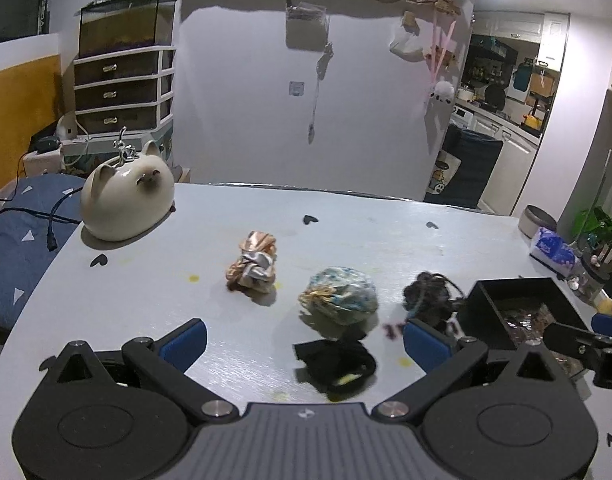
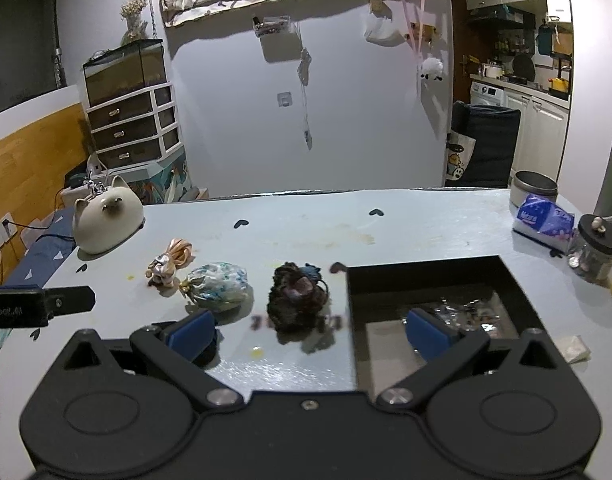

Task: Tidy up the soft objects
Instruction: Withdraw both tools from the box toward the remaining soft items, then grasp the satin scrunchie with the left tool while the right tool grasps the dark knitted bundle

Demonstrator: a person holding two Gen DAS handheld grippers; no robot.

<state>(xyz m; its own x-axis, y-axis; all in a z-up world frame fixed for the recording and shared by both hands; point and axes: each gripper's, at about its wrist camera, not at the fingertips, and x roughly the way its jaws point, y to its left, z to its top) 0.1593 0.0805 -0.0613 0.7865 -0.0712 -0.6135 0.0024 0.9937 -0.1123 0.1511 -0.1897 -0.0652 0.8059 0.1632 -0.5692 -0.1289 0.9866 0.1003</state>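
Pale table (image 1: 345, 220) carrying three soft bundles in a row, peach scrunchie (image 1: 253, 266), blue-white pouch (image 1: 339, 295), dark scrunchie (image 2: 296, 296) beside black tray (image 2: 385, 280), left gripper (image 1: 305, 342) and right gripper (image 2: 307, 332) both hovering with jaws spread apart, holding nothing.

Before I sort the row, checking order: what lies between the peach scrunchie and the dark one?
The blue-patterned scrunchie lies between the peach scrunchie and the dark scrunchie; both wrist views show it.

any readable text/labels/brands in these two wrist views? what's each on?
"...Robot.AI", first letters cut off at the frame edge: on the left gripper body in the right wrist view.
Blue tissue pack: white brand print, too blurred to read.
Dark characters printed on the table near the black scrunchie: blurred, unreadable.
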